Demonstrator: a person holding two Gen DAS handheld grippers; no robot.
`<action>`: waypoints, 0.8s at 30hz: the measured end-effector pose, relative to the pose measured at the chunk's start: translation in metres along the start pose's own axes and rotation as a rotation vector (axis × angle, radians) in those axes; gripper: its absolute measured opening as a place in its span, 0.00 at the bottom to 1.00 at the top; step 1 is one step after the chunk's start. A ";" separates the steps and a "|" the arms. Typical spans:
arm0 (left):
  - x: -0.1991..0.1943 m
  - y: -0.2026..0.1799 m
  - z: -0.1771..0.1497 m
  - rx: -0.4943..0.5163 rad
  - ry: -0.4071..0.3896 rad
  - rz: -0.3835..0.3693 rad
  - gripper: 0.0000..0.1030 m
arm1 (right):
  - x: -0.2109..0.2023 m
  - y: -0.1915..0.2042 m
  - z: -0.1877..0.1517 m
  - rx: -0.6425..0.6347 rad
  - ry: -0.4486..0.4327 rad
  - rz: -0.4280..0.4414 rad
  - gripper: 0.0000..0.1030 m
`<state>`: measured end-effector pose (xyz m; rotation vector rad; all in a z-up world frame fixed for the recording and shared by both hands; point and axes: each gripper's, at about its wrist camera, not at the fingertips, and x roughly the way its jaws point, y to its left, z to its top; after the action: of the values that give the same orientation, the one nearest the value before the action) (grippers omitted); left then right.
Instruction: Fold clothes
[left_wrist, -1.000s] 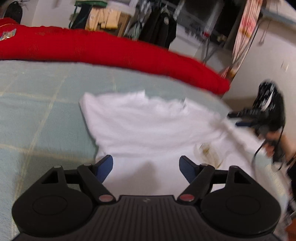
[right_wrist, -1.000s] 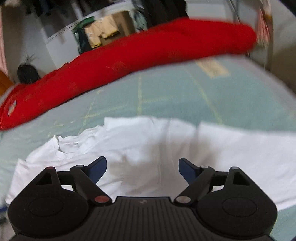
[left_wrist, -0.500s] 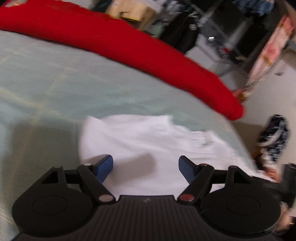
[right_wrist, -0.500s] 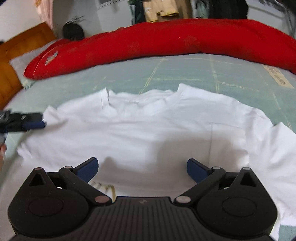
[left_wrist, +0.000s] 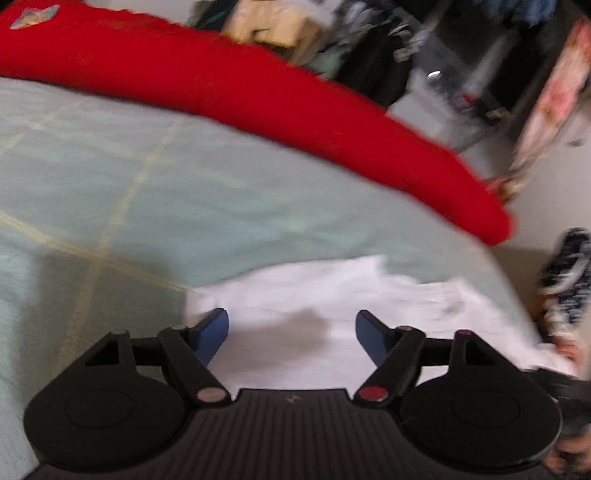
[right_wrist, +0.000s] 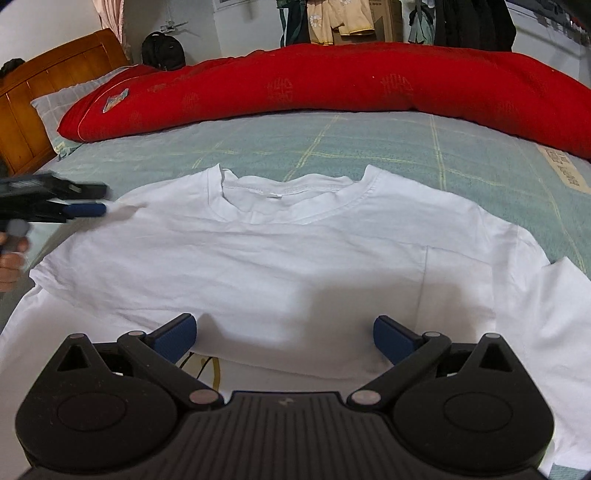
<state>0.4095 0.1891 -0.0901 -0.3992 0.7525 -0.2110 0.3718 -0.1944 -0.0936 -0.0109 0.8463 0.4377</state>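
Observation:
A white T-shirt lies spread on the green bedspread, collar at the far side. One layer is folded over a lower layer with a yellow print. My right gripper hovers over the shirt's near middle, jaws wide open, nothing between the pads. In the left wrist view, my left gripper stands open above the shirt's left edge, pads apart. In the right wrist view the left gripper shows side-on at the shirt's left sleeve.
A long red rolled quilt lies across the far side of the bed. A wooden headboard and pillow are at far left. A hand holds the left gripper. The bed's edge drops off beside a patterned dark thing.
The left gripper has swung leftward and lower to the shirt's left edge. The right gripper's jaws have widened; it turned to face the collar squarely, then stayed still.

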 end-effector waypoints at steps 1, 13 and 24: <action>0.001 0.002 0.005 -0.008 -0.015 0.028 0.71 | 0.000 0.000 0.000 -0.004 0.001 0.001 1.00; -0.017 0.001 -0.001 -0.020 0.051 -0.036 0.73 | 0.001 0.002 0.000 -0.013 0.001 -0.010 1.00; -0.063 -0.043 -0.025 0.116 0.088 -0.185 0.74 | -0.021 0.009 0.003 -0.062 -0.035 -0.038 1.00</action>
<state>0.3449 0.1638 -0.0496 -0.3508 0.7860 -0.4469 0.3588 -0.1931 -0.0747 -0.0762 0.7967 0.4274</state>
